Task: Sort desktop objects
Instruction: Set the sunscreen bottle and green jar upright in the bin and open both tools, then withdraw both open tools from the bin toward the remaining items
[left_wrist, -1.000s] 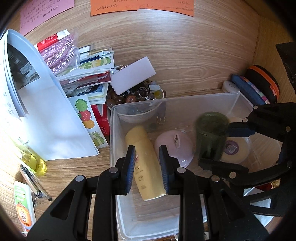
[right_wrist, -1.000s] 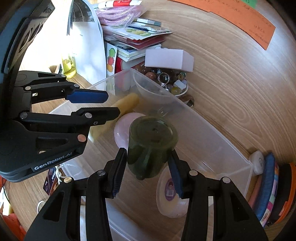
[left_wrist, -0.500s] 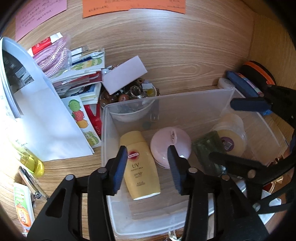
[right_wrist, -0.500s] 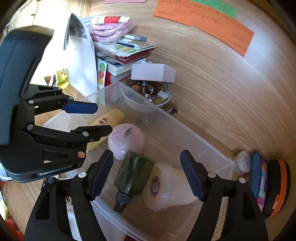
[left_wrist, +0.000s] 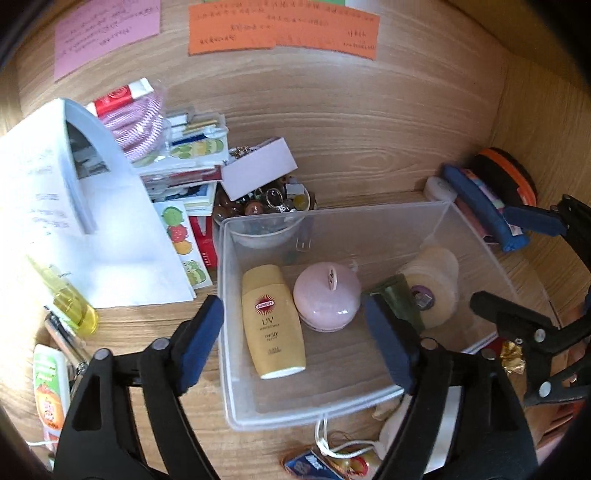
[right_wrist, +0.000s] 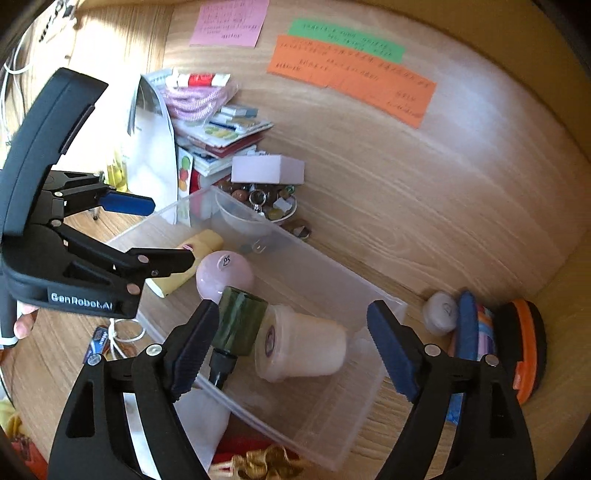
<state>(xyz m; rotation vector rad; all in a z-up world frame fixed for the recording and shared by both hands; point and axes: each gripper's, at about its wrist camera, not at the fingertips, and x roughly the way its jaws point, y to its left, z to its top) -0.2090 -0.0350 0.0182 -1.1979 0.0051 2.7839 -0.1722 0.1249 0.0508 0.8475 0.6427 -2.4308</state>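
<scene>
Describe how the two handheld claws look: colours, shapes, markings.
Both claws, left and right, are black plastic linkage frames with silver rivets and two fingers faced with ribbed blue pads. The left claw's body reads "GenRobot.AI" in white.

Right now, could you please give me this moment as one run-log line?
left gripper: opening, empty | right gripper: opening, empty | green bottle: lying in clear bin

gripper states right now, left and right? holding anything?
Left gripper: jaws opening, holding nothing, above the yellow sunscreen bottle in the clear bin.
Right gripper: jaws opening, nothing gripped; green bottle lies in the bin.
</scene>
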